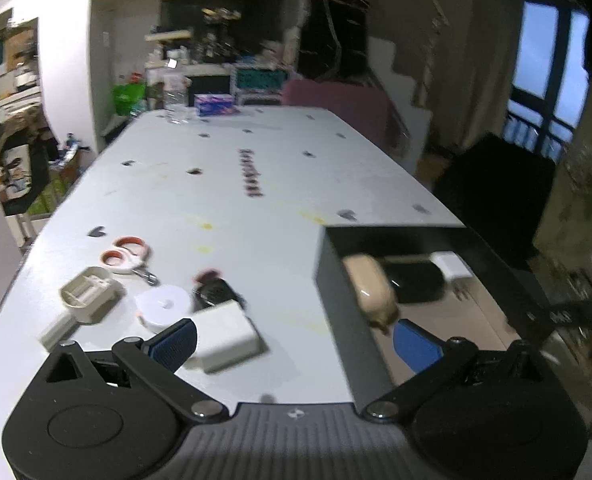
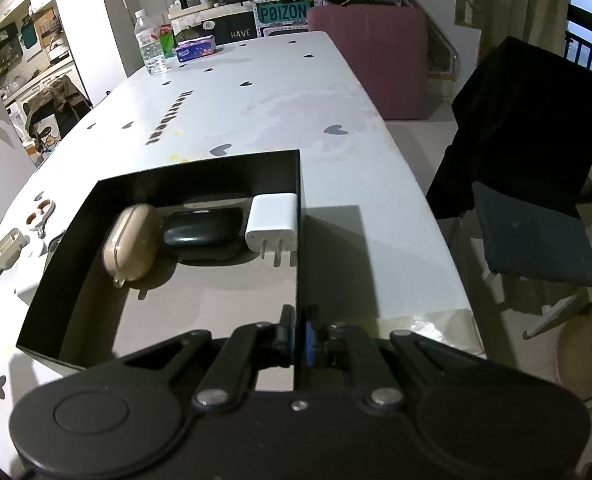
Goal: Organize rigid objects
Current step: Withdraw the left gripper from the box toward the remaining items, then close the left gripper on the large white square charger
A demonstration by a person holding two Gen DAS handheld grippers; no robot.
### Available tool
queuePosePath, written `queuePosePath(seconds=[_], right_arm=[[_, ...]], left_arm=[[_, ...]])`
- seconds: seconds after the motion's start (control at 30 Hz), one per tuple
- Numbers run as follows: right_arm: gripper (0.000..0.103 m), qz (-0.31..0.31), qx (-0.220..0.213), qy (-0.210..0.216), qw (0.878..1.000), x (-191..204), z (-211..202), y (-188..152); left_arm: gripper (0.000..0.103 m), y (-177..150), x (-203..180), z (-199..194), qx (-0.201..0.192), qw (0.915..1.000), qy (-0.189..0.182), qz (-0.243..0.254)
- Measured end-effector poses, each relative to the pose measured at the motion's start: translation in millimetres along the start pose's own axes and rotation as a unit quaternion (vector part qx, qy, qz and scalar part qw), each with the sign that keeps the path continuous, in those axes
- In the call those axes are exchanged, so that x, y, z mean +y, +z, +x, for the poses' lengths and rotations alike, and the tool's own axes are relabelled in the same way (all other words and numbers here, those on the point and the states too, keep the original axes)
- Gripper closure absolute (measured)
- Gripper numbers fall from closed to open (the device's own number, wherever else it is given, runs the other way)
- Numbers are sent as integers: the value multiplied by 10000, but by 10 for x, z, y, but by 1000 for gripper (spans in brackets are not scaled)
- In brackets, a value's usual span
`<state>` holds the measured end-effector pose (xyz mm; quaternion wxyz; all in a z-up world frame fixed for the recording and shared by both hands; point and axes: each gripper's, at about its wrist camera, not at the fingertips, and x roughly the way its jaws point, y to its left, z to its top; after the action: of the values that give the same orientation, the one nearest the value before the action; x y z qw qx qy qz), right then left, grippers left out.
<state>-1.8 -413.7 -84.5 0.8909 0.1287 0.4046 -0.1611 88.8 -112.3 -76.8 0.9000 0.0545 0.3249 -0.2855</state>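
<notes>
A black open-topped box [image 2: 76,248] sits near the right edge of the table [image 2: 280,92], and it holds three things in a row along its far wall: one beige earbud case [image 2: 134,242] on the left, one black oval case [image 2: 204,232] in the middle, and one white plug adapter [image 2: 272,222] in the far right corner, prongs pointing toward the camera. The right gripper [image 2: 297,340] is clamped onto the box's right wall. Outside the box, toward the table's left edge, lie one pair of orange-handled scissors [image 1: 128,256], one beige plastic piece [image 1: 90,294], one white tape roll [image 1: 164,306], one black object [image 1: 216,294] and a second white adapter [image 1: 228,334]. The left gripper [image 1: 296,344] is spread wide and grasps nothing.
</notes>
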Motion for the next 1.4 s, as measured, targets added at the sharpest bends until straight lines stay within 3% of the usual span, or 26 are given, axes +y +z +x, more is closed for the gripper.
queuePosePath(seconds=[0.17,0.4,0.57,0.67,0.73,0.8,0.9,1.0,1.4], right_arm=[[97,-30,-33,32,10000,-6,-26,0],[97,-22,-43,60,10000,-18,-30,-4],[97,-21,-46,52,10000,-20,-28,-2],[97,-17,-75,55,10000,-32,-38,1],[97,-21,-77,50,10000,-27,-45,-4],[97,-16,-79,54,10000,-29,-44,-4],[97,-11,-82,59,9999,-30,-45,-4],[97,-7,-84,63,9999,-35,-47,-1],[97,14,-88,71,9999,-29,-51,-4]], left_arm=[[0,-65,247,65,-416,9985,312,-181],[0,-198,545,263,-17,9979,453,-460],[0,-276,598,430,62,9982,228,-557],[5,-278,604,550,109,9959,177,-876],[18,-262,568,618,66,9919,458,-1185],[19,-231,505,693,56,9902,543,-1287],[21,-207,414,813,90,9918,703,-1068],[36,-232,369,828,7,9918,962,-846],[37,-363,422,639,-226,9939,820,-705]])
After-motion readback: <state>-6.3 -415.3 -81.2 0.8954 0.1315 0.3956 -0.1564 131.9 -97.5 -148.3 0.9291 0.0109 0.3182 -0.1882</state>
